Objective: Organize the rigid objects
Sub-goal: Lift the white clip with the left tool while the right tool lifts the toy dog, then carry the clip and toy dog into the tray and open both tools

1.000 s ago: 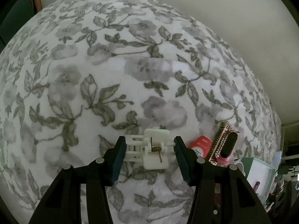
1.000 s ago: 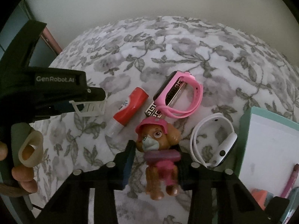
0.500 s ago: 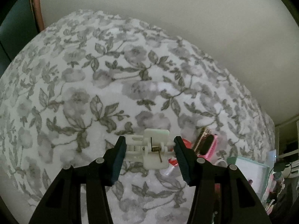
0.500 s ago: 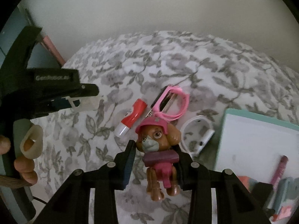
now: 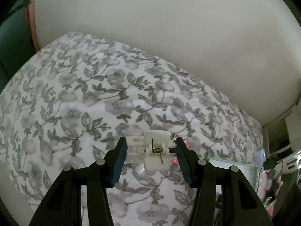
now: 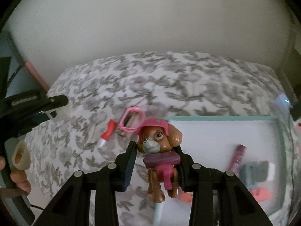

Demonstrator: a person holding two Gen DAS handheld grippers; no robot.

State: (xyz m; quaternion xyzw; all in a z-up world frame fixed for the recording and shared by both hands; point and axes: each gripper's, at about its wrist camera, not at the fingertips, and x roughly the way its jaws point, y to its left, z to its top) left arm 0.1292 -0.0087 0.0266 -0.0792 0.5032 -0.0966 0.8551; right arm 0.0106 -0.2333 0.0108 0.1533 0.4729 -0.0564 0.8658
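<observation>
My left gripper (image 5: 150,151) is shut on a white plastic spring clip (image 5: 151,150), held in the air above the floral bedspread (image 5: 75,113). My right gripper (image 6: 156,159) is shut on a brown toy puppy (image 6: 160,150) in a pink helmet and pink suit, lifted over the near left edge of a mint-rimmed white tray (image 6: 278,150). The left gripper (image 6: 33,105) also shows at the left of the right wrist view, with a hand (image 6: 17,177) on its handle. On the bedspread lie a red and white tube (image 6: 107,131) and a pink watch (image 6: 131,120).
Inside the tray lie a dark pink pen (image 6: 237,156), a grey-blue block (image 6: 254,171) and coral pieces (image 6: 261,195). A plain pale wall (image 6: 150,18) rises behind the bed. Dark clutter and a cable (image 5: 272,162) sit beyond the bed's right edge.
Both grippers have risen with their loads; the bedspread looks farther off. The right gripper has swung right, over the tray's edge. The white watch has left the right wrist view.
</observation>
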